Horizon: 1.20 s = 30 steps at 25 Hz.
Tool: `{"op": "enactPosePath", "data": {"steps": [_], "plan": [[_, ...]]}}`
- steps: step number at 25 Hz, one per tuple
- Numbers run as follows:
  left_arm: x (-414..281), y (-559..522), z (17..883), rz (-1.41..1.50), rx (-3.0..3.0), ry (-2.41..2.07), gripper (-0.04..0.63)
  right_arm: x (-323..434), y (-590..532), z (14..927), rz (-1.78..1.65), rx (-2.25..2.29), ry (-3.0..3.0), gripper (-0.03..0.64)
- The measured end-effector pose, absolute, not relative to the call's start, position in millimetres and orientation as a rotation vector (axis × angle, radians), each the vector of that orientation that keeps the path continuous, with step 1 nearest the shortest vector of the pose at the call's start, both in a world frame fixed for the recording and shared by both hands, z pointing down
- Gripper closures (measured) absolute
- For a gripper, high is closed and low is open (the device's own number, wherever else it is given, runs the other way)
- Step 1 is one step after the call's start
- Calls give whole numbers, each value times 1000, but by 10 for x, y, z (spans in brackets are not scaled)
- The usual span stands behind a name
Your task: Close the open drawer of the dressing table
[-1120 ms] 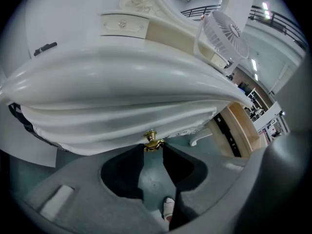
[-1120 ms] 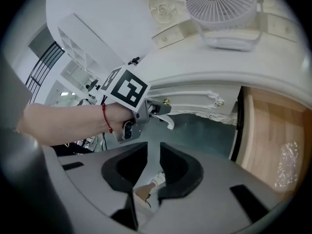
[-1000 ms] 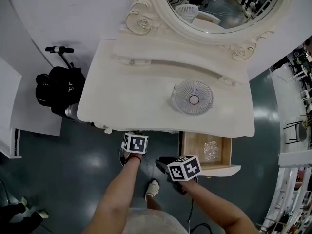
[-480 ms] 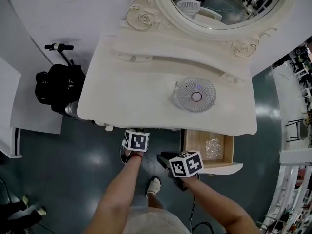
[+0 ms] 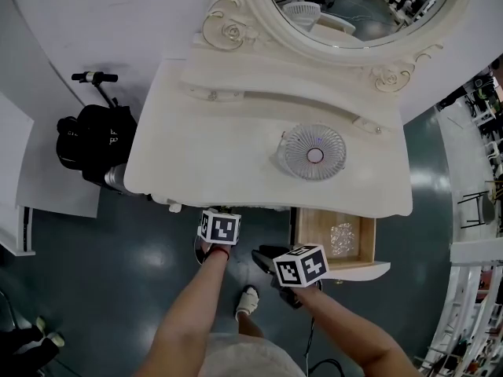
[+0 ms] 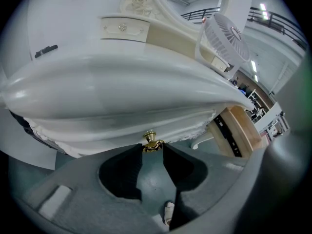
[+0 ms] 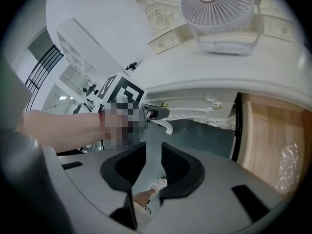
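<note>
**Drawer open on the right, with neither tongs yet on it**

The drawer (image 5: 321, 238) stands pulled out toward the near side from under the right end of the worktop (image 5: 204, 155). Its wooden floor is bare apart from a crumpled clear wrapper (image 5: 340, 240).

The right tongs (image 7: 153, 145) are opening with nothing between the jaws, only floor beyond. They sit just left of the drawer front (image 5: 357, 272), not in front of it. A shove from there would likely land on the left corner. That could skew the drawer on its runners and jam it partway in.

The left tongs (image 6: 152, 150) look pinched on the gold knob (image 6: 152, 141) under the middle of the near edge. Any pull from that hand during the push could drag that front out.

A hard slam may rock the small fan (image 5: 313, 154), which stands on the worktop just beyond the drawer. The wrapper might also ride up and catch at the far end.
</note>
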<state>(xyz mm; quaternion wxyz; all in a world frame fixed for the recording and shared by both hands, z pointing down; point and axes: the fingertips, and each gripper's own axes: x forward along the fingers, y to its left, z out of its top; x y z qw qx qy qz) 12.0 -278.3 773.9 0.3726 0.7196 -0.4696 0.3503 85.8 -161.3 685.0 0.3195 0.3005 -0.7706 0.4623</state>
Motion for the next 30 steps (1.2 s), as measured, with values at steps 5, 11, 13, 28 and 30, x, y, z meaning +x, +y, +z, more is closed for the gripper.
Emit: {"op": "enactPosePath", "data": {"steps": [5,11,13,28,30], "plan": [[174,-2747,7725,891,1896,-1184,420,862,-1606,6807,1228,800,-2039,511],[191,-2710,7614,875,1927,-1182,403,887,-1569,6744,1234,811,-2055,506],[178,-2685,7578,879,1934,-1185,401,901,-1547,6721,1236,817,-2059,505],[247,-2376,7074,823,2014,-1150,402,999,-1264,6385,1217,855,-2115,500],[247,-2299,6988,818,2029,-1140,402,1006,-1193,6330,1210,859,-2123,500]]}}
